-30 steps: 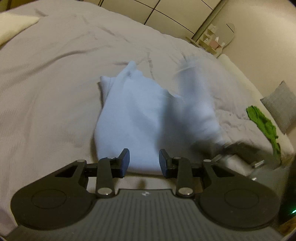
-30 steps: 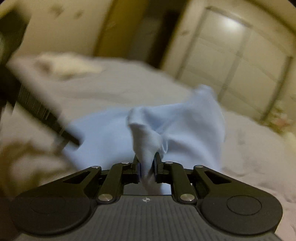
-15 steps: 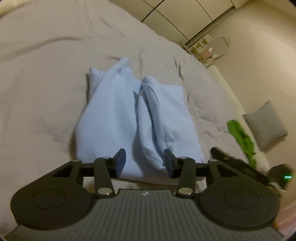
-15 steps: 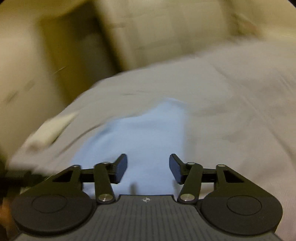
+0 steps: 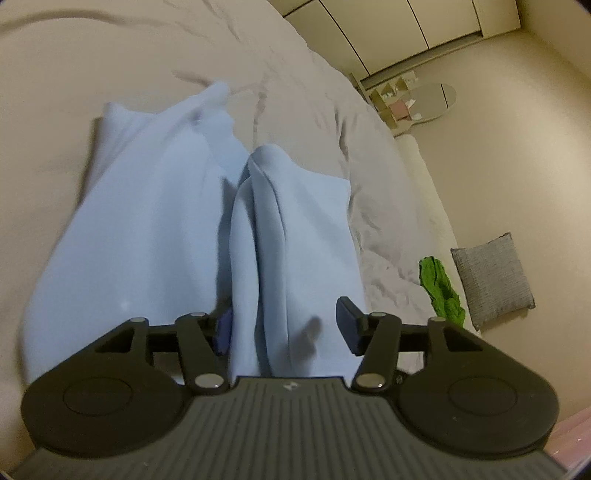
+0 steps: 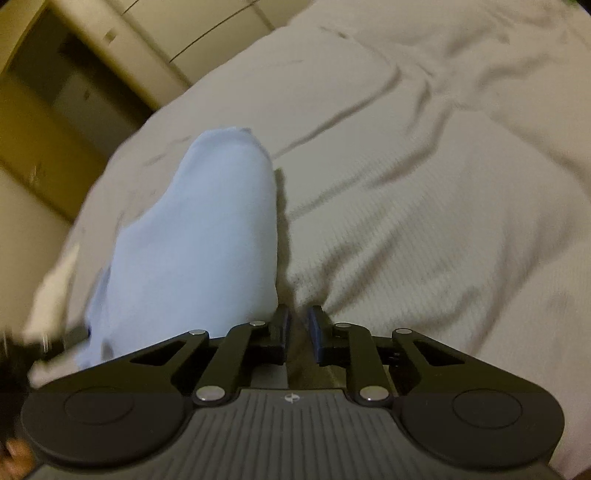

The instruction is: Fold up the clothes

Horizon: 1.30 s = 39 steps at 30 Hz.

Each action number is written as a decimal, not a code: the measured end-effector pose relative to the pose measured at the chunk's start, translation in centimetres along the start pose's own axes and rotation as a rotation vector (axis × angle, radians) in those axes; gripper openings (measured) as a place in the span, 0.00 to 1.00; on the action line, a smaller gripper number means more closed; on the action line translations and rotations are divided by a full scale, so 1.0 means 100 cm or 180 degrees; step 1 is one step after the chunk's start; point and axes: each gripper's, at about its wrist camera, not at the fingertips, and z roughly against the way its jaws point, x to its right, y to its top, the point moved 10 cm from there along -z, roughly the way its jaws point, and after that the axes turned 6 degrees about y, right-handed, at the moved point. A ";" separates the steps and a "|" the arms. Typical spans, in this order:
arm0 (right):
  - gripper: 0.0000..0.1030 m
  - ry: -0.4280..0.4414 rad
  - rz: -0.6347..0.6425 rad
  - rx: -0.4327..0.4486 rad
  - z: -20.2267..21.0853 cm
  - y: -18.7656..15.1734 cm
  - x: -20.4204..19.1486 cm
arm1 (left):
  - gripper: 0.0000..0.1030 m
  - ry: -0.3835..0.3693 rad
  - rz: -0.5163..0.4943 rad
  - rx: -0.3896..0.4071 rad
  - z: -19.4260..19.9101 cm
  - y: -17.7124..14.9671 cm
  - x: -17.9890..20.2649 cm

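A light blue garment (image 5: pixel 147 229) lies on the bed, its right side folded over into a raised ridge (image 5: pixel 266 206). My left gripper (image 5: pixel 286 326) is open and low over the garment's near edge. The ridge runs between its fingers, with the left fingertip (image 5: pixel 223 328) partly behind the cloth. In the right wrist view the same garment (image 6: pixel 195 240) lies to the left. My right gripper (image 6: pixel 299 328) is shut with nothing in it. It sits just off the garment's right edge, over the bed cover (image 6: pixel 424 221).
The pale bed cover (image 5: pixel 74 92) is wrinkled around the garment. A green cloth (image 5: pixel 441 291) and a grey cushion (image 5: pixel 493 280) lie off the bed's right side. Wardrobe doors (image 5: pixel 406 26) and a small shelf (image 5: pixel 395 103) stand beyond. A fingertip (image 6: pixel 14 452) shows at the lower left.
My right gripper let go of the blue cloth, opened, then shut empty beside the garment's right edge. My left gripper moved forward and lower over the folded ridge and stayed open.
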 end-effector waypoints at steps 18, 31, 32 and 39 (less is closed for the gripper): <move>0.14 -0.0166 0.1650 -0.0123 -0.022 -0.011 -0.098 | 0.07 0.0565 -0.0614 0.0361 0.060 0.033 -0.042; 0.10 -0.0082 0.1632 -0.0040 -0.001 -0.024 -0.098 | 0.09 0.0511 -0.0338 0.0385 0.048 0.029 -0.071; 0.10 -0.0075 0.1608 -0.0023 0.001 -0.024 -0.097 | 0.09 0.0510 -0.0338 0.0397 0.048 0.029 -0.071; 0.43 0.0015 0.1322 0.0060 0.020 -0.025 -0.079 | 0.11 0.0519 -0.0346 0.0391 0.045 0.032 -0.076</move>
